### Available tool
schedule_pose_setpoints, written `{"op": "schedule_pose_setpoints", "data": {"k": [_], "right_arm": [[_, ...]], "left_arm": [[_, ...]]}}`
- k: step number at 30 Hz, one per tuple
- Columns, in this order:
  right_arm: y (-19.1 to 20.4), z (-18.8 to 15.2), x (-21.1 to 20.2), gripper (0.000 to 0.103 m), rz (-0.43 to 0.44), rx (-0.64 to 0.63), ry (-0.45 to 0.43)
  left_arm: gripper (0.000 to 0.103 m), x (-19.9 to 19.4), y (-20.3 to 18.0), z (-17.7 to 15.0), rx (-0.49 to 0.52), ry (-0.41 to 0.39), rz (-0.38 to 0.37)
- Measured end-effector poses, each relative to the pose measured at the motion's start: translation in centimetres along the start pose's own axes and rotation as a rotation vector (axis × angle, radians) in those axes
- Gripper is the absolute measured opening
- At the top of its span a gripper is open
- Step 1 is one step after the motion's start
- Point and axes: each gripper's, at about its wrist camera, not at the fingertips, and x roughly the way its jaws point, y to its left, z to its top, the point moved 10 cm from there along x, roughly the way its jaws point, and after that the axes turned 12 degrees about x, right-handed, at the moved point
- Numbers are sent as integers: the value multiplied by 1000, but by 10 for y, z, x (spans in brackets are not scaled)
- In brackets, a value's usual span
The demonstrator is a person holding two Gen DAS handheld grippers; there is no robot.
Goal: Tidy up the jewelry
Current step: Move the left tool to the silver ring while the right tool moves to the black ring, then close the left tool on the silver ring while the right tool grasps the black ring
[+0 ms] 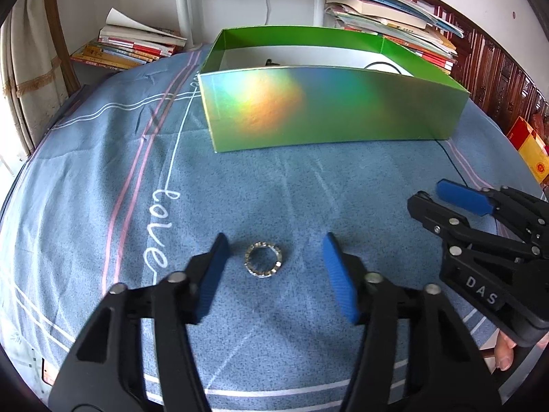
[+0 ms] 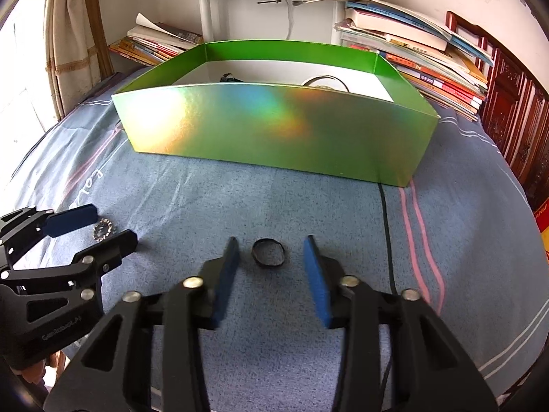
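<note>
On a blue bedsheet [image 1: 308, 189], a sparkly silver ring [image 1: 263, 260] lies between the left gripper [image 1: 274, 250]'s parted blue pads, touching neither. A black ring [image 2: 268, 253] lies likewise between the right gripper [image 2: 271, 250]'s parted pads, untouched. A shiny green box [image 2: 274, 130] stands open beyond both, well apart.

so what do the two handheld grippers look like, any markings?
Both alike: the left gripper and right gripper have matte black linkage arms with silver rivet pins and flat blue ribbed pads. The right one's body carries white "DAS" lettering; the left one's side has small pale lettering, not legible. No sleeves visible.
</note>
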Motion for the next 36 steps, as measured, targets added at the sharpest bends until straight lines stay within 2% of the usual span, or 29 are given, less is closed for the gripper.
{"op": "schedule_pose_setpoints", "data": {"k": [2, 6, 29, 31, 33, 36], "right_arm": [[2, 0, 0, 20, 3, -4, 4], [5, -1, 0, 19, 10, -8, 9], [-2, -3, -1, 19, 0, 10, 14], [-3, -2, 0, 23, -10, 12, 11], [-3, -2, 0, 36, -18, 13, 9], [-2, -1, 2, 38, -21, 15, 8]], "left_arm": [[37, 0, -1, 1, 5, -6, -5], [22, -1, 0, 1, -1, -6, -10], [22, -1, 1, 1, -4, -1, 0], [23, 0, 1, 1, -4, -2, -3], [25, 0, 2, 1, -6, -3, -5], [30, 1, 2, 2, -5, -1, -5]]}}
